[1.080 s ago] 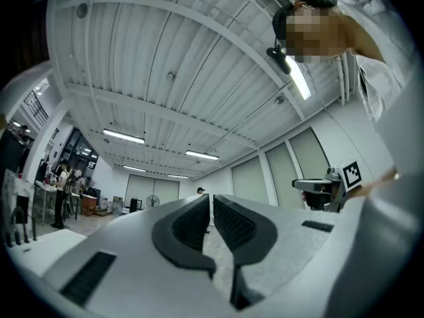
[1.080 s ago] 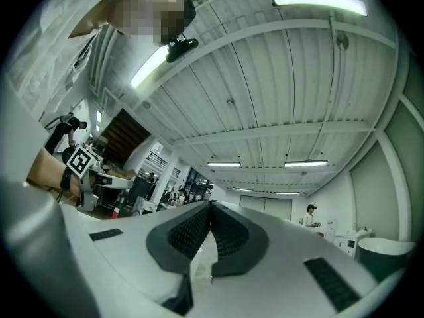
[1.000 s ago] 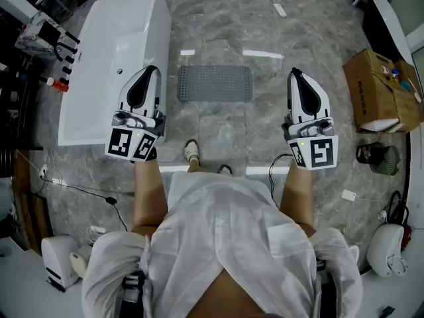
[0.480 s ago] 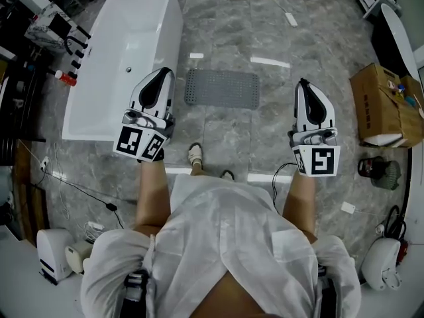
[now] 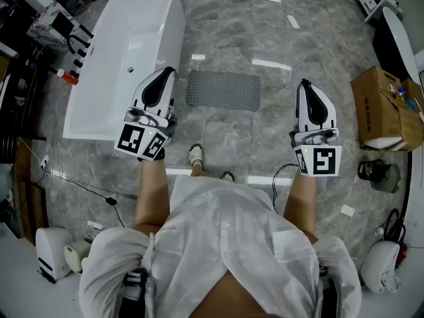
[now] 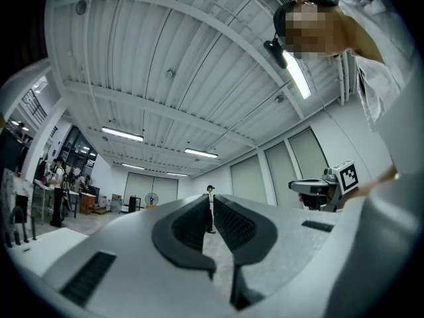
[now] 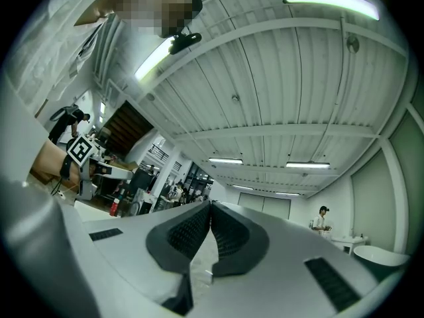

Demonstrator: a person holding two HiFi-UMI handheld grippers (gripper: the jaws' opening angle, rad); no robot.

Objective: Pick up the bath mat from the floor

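Note:
A grey studded bath mat (image 5: 223, 90) lies flat on the marble floor, ahead of the person's feet and beside the white bathtub (image 5: 126, 52). In the head view my left gripper (image 5: 163, 73) is held up at the mat's left, over the tub's corner, shut and empty. My right gripper (image 5: 305, 85) hangs to the mat's right, also shut with nothing in it. Both gripper views point up at the ceiling; the left gripper (image 6: 211, 201) and the right gripper (image 7: 210, 207) show their pads pressed together. The mat is not in either gripper view.
A cardboard box (image 5: 384, 101) stands at the right with a dark pot (image 5: 377, 171) near it. Cables (image 5: 79, 191) run over the floor at the left, by a white appliance (image 5: 53, 254). Another white device (image 5: 381, 264) sits at the lower right. Distant people stand in the hall.
The head view has shifted slightly, so mat and tub sit a little lower and to the right in the frame. Both grippers stay raised and shut.

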